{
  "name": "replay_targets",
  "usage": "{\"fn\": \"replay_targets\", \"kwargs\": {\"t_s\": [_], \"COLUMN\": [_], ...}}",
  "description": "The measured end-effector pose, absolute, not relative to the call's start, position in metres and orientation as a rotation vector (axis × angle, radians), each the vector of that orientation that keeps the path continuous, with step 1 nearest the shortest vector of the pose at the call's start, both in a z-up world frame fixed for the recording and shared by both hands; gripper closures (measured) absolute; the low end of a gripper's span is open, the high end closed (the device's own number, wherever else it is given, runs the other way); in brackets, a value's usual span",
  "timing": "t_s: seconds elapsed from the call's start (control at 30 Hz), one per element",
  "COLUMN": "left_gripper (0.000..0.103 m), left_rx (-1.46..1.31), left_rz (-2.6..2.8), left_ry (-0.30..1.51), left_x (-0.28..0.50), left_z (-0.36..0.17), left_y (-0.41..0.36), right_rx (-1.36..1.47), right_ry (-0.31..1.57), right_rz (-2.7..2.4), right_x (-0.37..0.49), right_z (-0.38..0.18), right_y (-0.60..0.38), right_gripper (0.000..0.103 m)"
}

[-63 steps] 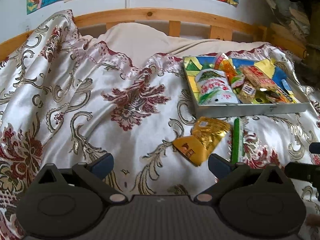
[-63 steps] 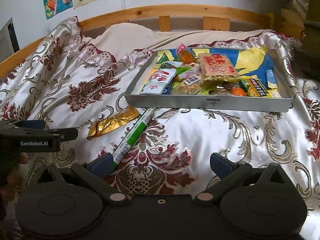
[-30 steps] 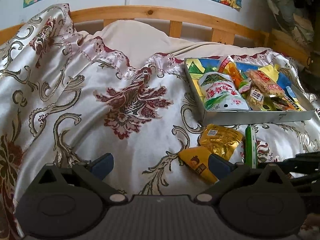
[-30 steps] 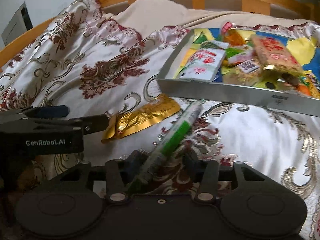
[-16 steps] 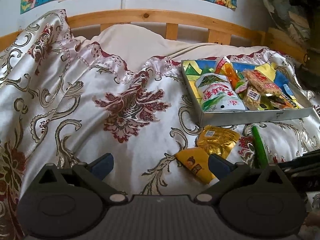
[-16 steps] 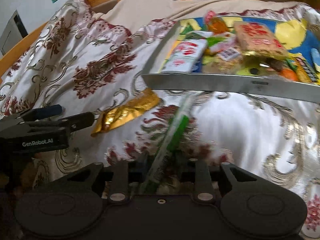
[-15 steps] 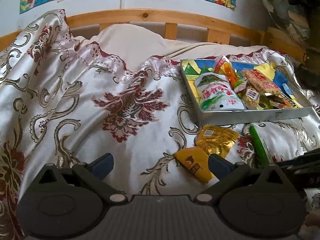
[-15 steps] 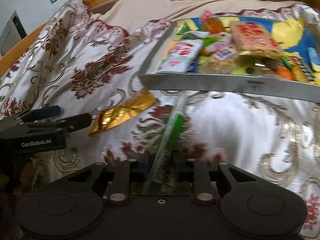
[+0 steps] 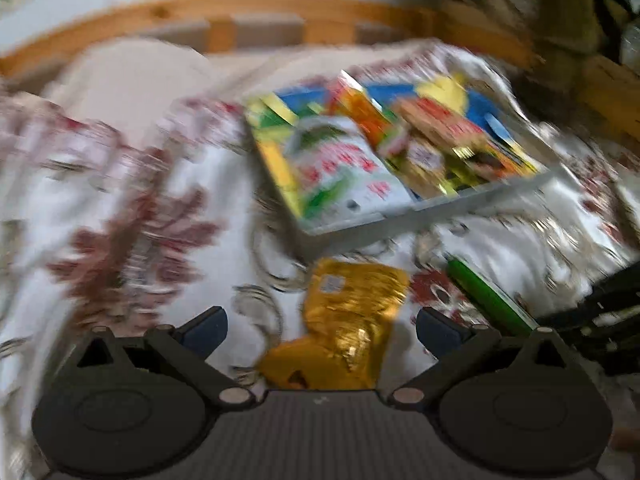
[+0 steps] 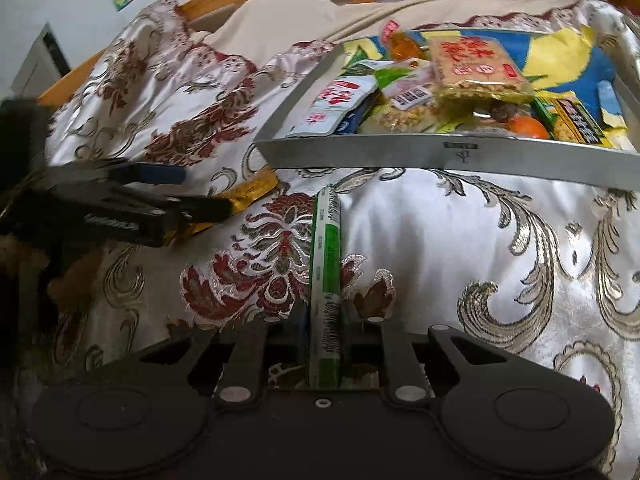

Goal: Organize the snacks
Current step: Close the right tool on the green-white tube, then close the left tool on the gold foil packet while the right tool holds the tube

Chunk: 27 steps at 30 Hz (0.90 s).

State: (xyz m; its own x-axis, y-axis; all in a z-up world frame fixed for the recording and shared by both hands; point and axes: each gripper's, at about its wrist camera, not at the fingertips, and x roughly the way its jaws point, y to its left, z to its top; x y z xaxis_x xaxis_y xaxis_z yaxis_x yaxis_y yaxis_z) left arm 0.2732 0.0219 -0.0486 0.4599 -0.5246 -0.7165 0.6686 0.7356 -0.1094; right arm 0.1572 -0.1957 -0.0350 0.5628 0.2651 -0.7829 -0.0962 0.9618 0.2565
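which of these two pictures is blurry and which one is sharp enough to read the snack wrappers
The left wrist view is smeared by motion blur: the tray and gold packet show only as colour patches, no print readable. The right wrist view is sharp: lettering on the green stick and the packets in the tray reads clearly, though the fisheye lens bends the tray's front wall, and the left tool is slightly blurred.

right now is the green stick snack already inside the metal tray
No, the green stick snack lies outside the metal tray, clamped in the right gripper.

Gold snack packet [image 9: 352, 312] between spread left gripper [image 9: 322, 326] jaws.
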Motion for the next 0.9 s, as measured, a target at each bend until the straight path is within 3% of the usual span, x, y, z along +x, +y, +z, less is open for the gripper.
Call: {"fn": "replay_targets", "kwargs": {"t_s": [0.23,0.53,0.7,0.9], "left_gripper": [0.003,0.025,0.047,0.049], "left_rx": [0.152,0.176,0.131,0.099], "left_rz": [-0.848,-0.853,-0.786,-0.698], "left_ry": [0.943,1.007,1.024,1.019], "left_x": [0.3,0.298,0.286,0.257], "left_z": [-0.056,-0.054,-0.05,-0.041], "left_y": [0.019,0.012,0.009,0.009], "right_rx": [0.205,0.193,0.182,0.156], "right_ry": [0.929,0.921,0.915,0.916], "right_rz": [0.269,0.289,0.282,0.278], "right_x": [0.16,0.167,0.164,0.159], "right_z": [-0.04,-0.044,-0.043,-0.041], "right_y": [-0.203,-0.2,-0.199,-0.194], "right_gripper": [0.083,0.082,0.082,0.082]}}
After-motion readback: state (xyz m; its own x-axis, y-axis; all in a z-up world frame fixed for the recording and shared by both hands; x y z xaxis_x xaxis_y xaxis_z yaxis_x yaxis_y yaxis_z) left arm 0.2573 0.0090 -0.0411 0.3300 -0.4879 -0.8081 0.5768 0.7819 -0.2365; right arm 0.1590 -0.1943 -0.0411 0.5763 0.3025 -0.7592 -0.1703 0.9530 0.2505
